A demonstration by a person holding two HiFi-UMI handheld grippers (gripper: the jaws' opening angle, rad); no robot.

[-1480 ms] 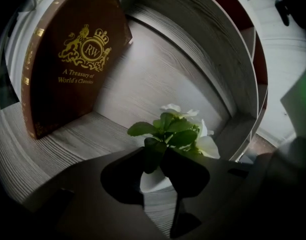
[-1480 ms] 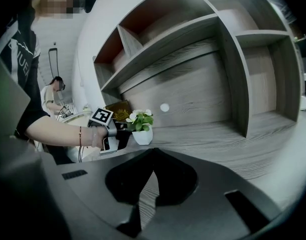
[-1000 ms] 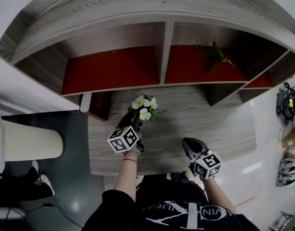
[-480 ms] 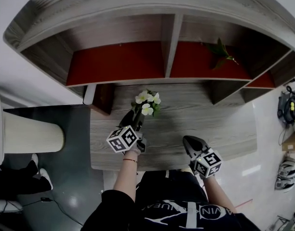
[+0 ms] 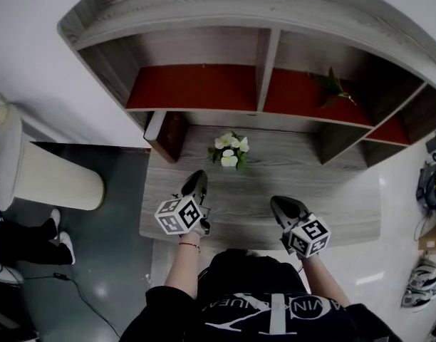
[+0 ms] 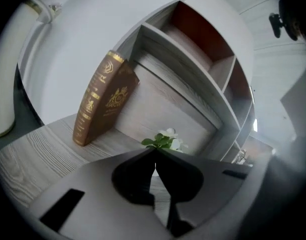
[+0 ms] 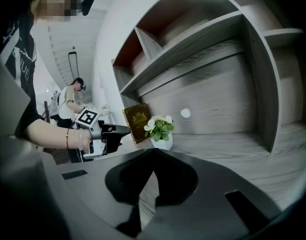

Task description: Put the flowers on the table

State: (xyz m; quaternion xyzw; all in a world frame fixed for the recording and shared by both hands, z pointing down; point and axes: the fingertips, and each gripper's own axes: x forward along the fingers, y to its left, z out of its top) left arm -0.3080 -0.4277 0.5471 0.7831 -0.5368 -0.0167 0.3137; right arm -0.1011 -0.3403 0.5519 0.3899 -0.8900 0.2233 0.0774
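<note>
Judged placing done: saw flowers (image 5: 231, 151) upright on table (image 5: 332, 191), near the book (image 6: 104, 101), to its right. Found left gripper (image 5: 196, 178) and right gripper (image 5: 278, 204) clenched, empty, on the person's side of the book. Needed next: plain retreat.

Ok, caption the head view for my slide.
Potted white flowers stand on the wooden table, the left tool and right tool both shut and empty near its front edge.

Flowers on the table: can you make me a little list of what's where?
flowers: white, in a small pot, upright on the table
book: leaning, left of the flowers
left gripper: jaws just closed, nothing between them, apart from the flowers
right gripper: shut, empty
shelf: above the table, red inside
</note>
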